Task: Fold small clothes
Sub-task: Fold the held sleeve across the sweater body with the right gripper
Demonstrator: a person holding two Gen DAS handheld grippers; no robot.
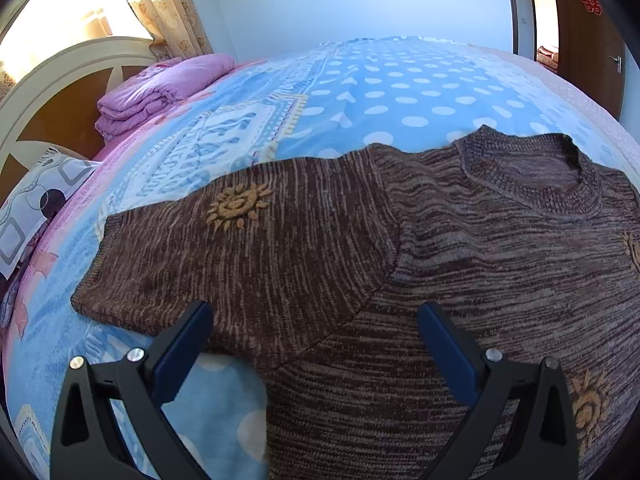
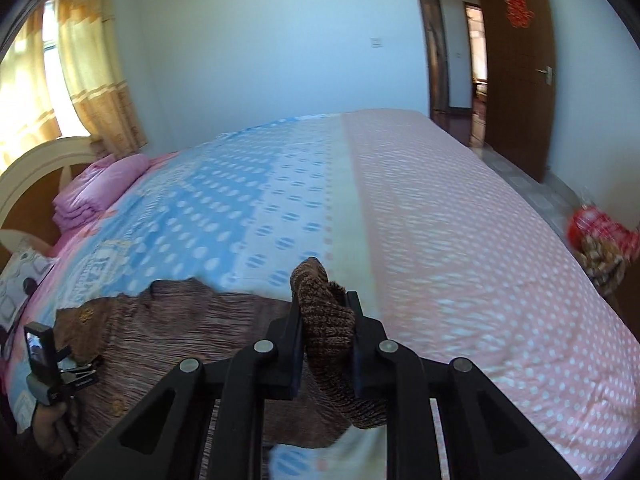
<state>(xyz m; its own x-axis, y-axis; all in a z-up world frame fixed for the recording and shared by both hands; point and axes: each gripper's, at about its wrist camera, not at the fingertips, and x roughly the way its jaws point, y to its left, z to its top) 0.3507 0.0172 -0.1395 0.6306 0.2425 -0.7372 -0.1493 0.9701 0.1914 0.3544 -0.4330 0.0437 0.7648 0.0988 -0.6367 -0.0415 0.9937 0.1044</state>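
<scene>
The sweater (image 1: 400, 260) lies flat on the bed (image 1: 380, 92), filling the frame's lower half. The left gripper (image 1: 316, 320) gapes above it; the right gripper (image 2: 326, 320) clamps its cuff (image 2: 326, 320), lower centre.

sweater (image 1: 400, 264): coarse ribbed knit; bedsheet (image 1: 380, 88): smooth printed cloth; headboard (image 1: 60, 92): glossy wood

The right tool (image 2: 325, 332) pinches a brown sleeve (image 2: 326, 320), lifted off the bed (image 2: 460, 240). The sweater (image 2: 180, 328) lies at eight o'clock, the left tool (image 2: 80, 372) beside it.
</scene>
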